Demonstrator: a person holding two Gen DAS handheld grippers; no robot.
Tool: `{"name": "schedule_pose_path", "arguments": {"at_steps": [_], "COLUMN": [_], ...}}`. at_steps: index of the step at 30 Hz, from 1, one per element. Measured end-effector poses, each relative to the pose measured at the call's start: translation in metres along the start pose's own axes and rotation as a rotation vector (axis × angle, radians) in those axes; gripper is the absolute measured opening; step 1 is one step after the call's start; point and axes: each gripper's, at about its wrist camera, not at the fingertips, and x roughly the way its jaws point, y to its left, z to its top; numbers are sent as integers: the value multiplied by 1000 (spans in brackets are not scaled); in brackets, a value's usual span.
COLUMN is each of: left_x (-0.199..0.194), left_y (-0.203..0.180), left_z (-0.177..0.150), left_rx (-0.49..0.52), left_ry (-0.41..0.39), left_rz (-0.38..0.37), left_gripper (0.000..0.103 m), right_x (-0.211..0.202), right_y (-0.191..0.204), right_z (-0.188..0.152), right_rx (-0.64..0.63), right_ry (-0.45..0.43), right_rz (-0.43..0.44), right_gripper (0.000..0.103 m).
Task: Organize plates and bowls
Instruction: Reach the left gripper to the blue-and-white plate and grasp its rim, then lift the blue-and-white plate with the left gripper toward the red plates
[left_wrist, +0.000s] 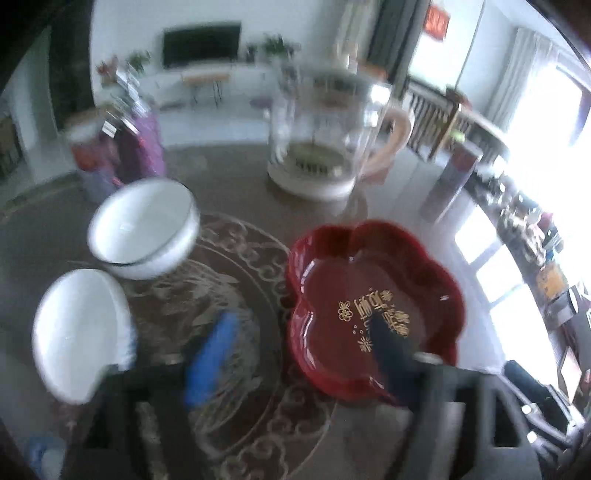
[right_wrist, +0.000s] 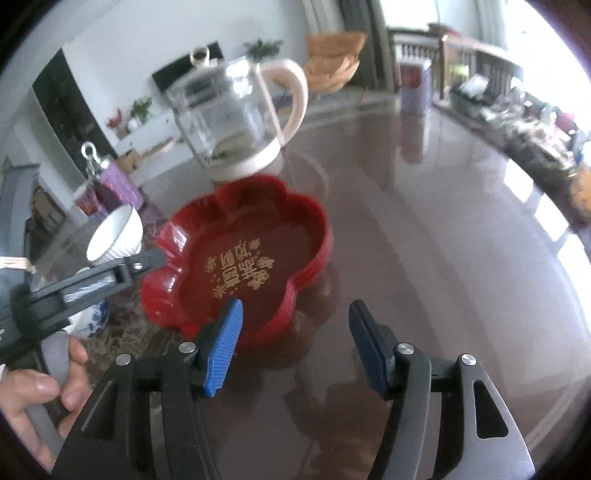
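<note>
The left wrist view was smeared by motion, so edges and small print were hard to read, and the nearer white bowl (left_wrist: 79, 334) was partly cut off behind the black frame of the left gripper (left_wrist: 299, 350). Its two blue fingers stood wide apart: one lay over the patterned mat (left_wrist: 236, 280), the other, dark and blurred, reached over the rim into the red flower-shaped plate (left_wrist: 373, 306), whose gold lettering it partly covered. Whether that finger touched the plate could not be told.

A glass kettle (left_wrist: 325, 136) with a cream handle stood on the table (right_wrist: 443, 229) just beyond the red plate, toward the far edge. A purple box (right_wrist: 116, 188) stood near the left edge, behind the second white bowl (left_wrist: 144, 227), which sat just beside the first, left of the plate. A tall carton (right_wrist: 415, 86) stood well apart at the far edge.

In the right wrist view the right gripper (right_wrist: 293, 347) hung with jaws wide and holding nothing; its left finger overlapped the plate's near rim, and the plate lay ahead and left of the gap. A hand (right_wrist: 40, 398) gripped the left tool's handle at the left.
</note>
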Motion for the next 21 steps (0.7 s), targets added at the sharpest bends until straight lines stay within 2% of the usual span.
{"name": "schedule_pose_path", "arguments": {"at_steps": [3, 5, 8, 12, 16, 21], "left_x": [-50, -78, -113, -156, -183, -201], "left_y": [3, 8, 19, 54, 93, 120], "left_z": [-27, -50, -87, -135, -161, -174], "left_rx": [28, 39, 45, 25, -34, -47], "left_ry": [-86, -114, -120, -107, -86, -102], "left_rz": [1, 0, 11, 89, 165, 239], "left_gripper": [98, 99, 99, 99, 99, 99], "right_x": [-50, -73, -83, -87, -97, -107], "right_y": [7, 16, 30, 49, 78, 117], "right_z": [-16, -32, -61, -105, -128, -135], "right_rx": [-38, -69, -97, -102, -176, -268], "right_ry": [-117, -157, -98, -32, -42, -83], "right_rz": [-39, -62, -92, -61, -10, 24], "right_gripper": [70, 74, 77, 77, 77, 77]}}
